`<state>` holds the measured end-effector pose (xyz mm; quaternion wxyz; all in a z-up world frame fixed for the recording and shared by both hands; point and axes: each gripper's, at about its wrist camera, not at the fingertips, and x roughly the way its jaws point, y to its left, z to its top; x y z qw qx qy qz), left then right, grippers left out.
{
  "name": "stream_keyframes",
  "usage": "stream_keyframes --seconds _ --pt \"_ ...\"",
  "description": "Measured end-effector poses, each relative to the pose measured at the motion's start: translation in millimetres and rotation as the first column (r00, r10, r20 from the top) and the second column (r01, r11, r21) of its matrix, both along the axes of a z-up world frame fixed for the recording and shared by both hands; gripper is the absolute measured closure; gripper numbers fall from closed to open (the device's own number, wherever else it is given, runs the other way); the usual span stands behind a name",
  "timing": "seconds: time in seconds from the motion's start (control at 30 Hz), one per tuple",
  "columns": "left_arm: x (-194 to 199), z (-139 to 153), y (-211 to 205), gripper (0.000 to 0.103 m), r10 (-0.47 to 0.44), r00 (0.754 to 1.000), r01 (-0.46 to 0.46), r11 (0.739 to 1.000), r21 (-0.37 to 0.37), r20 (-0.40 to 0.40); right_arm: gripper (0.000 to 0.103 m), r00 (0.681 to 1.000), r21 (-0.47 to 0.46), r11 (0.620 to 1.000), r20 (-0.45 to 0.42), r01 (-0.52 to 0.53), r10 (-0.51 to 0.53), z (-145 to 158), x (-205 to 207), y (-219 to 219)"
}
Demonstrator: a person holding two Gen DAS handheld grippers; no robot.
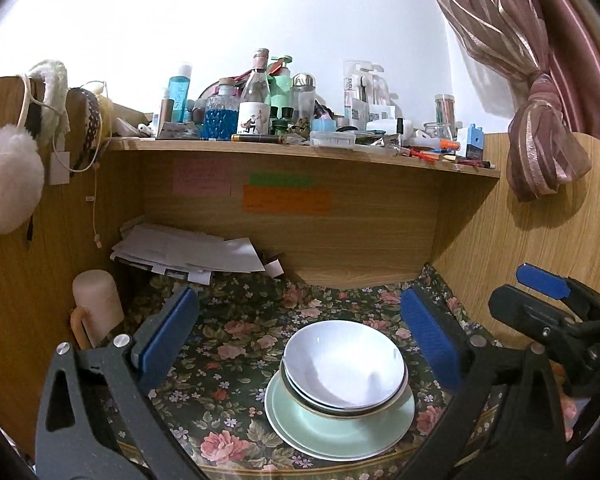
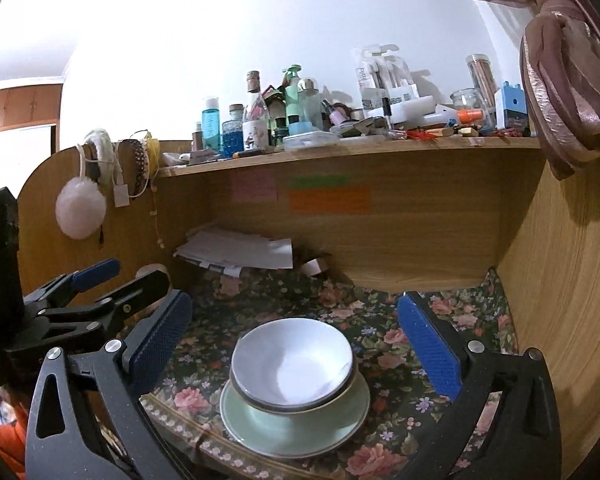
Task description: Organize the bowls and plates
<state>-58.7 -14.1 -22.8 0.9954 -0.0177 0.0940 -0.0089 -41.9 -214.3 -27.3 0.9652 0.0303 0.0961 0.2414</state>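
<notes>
Blue-padded and spread wide, the left gripper (image 1: 300, 332) holds nothing; its fingers (image 1: 168, 336) stand to either side of the stacked dishes without touching them. The right gripper (image 2: 296, 340) is likewise spread wide and empty, its pads flanking the same stack with clear space on both sides.

The stack sits near the front edge of the floral tablecloth (image 1: 228, 344). A pale green plate (image 1: 332, 432) forms the base, apparently with a second plate rim showing beneath it. On the plate rest nested bowls, the uppermost a white bowl (image 1: 344, 364) sitting slightly tilted; how many bowls lie under it cannot be told with certainty.

Left of the stack, against the wooden side panel, stands a cream cylindrical container (image 1: 98, 304). Behind the stack, a pile of papers (image 1: 188, 252) lies under the shelf (image 1: 300, 152), and coloured sticky notes (image 1: 286, 200) are fixed to the back panel. On the shelf above stands a crowd of bottles (image 1: 256, 96) and small items. Right of the shelf hangs a knotted pink curtain (image 1: 540, 132); a white pom-pom (image 1: 8, 184) hangs on the left panel.
</notes>
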Motion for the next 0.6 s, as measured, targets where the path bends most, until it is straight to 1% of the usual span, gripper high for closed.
stream_keyframes --seconds 0.27,0.6 --pt "-1.6 -4.2 -0.5 0.000 -0.005 1.000 0.005 1.000 0.011 0.001 0.000 1.000 0.005 1.000 0.007 0.000 0.000 -0.6 -3.8 1.1" --pt "0.0 -8.6 0.3 0.000 -0.008 1.000 0.008 1.000 0.006 -0.010 0.000 1.000 0.009 1.000 -0.014 -0.010 0.010 -4.2 2.4 1.9"
